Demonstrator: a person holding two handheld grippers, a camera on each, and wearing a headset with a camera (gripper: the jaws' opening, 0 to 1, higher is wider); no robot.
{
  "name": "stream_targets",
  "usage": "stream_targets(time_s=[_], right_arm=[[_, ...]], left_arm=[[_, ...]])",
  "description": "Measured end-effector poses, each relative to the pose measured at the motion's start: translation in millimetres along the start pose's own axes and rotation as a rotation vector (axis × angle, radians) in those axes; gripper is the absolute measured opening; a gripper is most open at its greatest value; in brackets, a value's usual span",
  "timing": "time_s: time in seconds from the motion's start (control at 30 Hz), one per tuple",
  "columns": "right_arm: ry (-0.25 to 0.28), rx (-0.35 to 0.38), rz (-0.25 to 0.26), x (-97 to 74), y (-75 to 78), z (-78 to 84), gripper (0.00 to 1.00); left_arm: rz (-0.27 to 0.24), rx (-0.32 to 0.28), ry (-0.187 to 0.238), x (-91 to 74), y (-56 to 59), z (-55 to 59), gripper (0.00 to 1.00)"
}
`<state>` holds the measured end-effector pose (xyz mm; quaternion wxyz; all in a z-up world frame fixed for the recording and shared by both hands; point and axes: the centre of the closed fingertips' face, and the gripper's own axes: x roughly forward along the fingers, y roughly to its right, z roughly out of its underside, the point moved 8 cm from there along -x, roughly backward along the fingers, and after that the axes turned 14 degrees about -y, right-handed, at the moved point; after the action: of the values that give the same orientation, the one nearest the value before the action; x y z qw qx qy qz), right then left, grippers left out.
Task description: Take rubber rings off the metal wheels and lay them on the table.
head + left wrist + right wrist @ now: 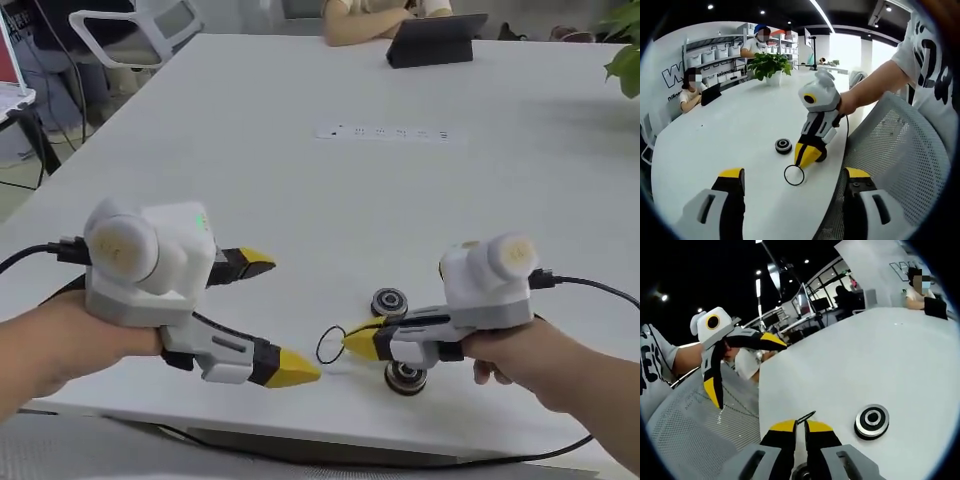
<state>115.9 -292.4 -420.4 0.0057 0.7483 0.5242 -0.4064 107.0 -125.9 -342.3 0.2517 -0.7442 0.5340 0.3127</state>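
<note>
Item 1. Left hand-held gripper (278,315): we see it at the near-left of the white tabletop (300,180). Its two yellow-tipped jaws are spread wide and nothing is between them. It points toward the right hand-held gripper.

Item 2. Right hand-held gripper (358,342): we see it at the near-right, pointing left. Its jaws are closed almost together, pinching one edge of a thin black rubber ring (318,346).

Item 3. Rubber ring: it projects from the right jaw tips as an open loop, free of both wheels. It hangs low over the tabletop, between the two grippers. We cannot tell whether its far edge touches the surface.

Item 4. First wheel (390,302): it lies flat on the tabletop just beyond the right hand-held gripper. We note a metal hub with a dark outer band.

Item 5. Second wheel (406,377): it lies flat on the near side, partly hidden under the right hand-held gripper. We cannot tell the state of its rim.

Item 6. Far end of the tabletop: a propped tablet (430,42) stands before a seated person (365,18). A potted plant (625,60) is at the right edge, and a socket strip (390,132) is set into the middle.
</note>
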Motion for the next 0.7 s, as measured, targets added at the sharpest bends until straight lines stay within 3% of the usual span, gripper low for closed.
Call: stream_targets(time_s=[0.37,0.7], right_arm=[[0.025,-0.043,0.028,-4.7,-1.4,-2.9,0.2],[0.017,-0.09,0.06,-7.3,-3.2,-1.1,0.3]], left_arm=[[0.0,0.008,0.002,0.9,-0.9,-1.4,0.78],[0.005,0.008,0.012,0.7,0.9,-3.6,0.77]])
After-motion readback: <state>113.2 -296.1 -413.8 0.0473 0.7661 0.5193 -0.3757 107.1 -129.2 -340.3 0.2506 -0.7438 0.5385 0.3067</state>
